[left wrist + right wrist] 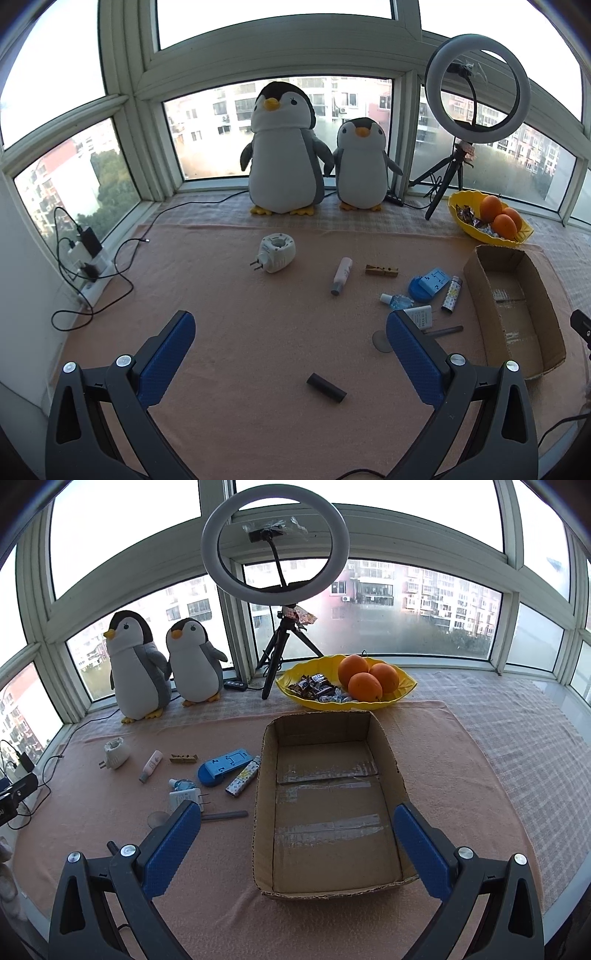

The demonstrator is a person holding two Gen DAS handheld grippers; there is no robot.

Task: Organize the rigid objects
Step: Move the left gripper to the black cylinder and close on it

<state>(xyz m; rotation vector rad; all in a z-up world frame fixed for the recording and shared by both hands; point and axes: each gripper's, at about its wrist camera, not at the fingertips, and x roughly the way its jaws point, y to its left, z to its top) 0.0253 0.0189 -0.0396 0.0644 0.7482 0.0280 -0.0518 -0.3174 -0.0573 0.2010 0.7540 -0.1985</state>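
An empty cardboard box (325, 760) (546, 332) lies on the pink mat. Left of it lie small items: a white plug-in device (277, 253) (116, 753), a white tube (341, 275) (150, 765), a wooden clothespin (382, 270) (183, 758), a blue phone stand (428, 282) (223, 767), a patterned lighter (452, 293) (242, 776), a small blue bottle (399, 301) (183, 784), a white charger (183, 797) and a black cylinder (326, 387). My left gripper (291, 332) is open above the mat, behind the cylinder. My right gripper (297, 823) is open over the box.
Two plush penguins (284, 147) (362, 162) stand by the window. A ring light on a tripod (275, 542) and a yellow bowl (295, 694) with oranges and sweets stand behind the box. A power strip with cables (92, 266) lies at the far left.
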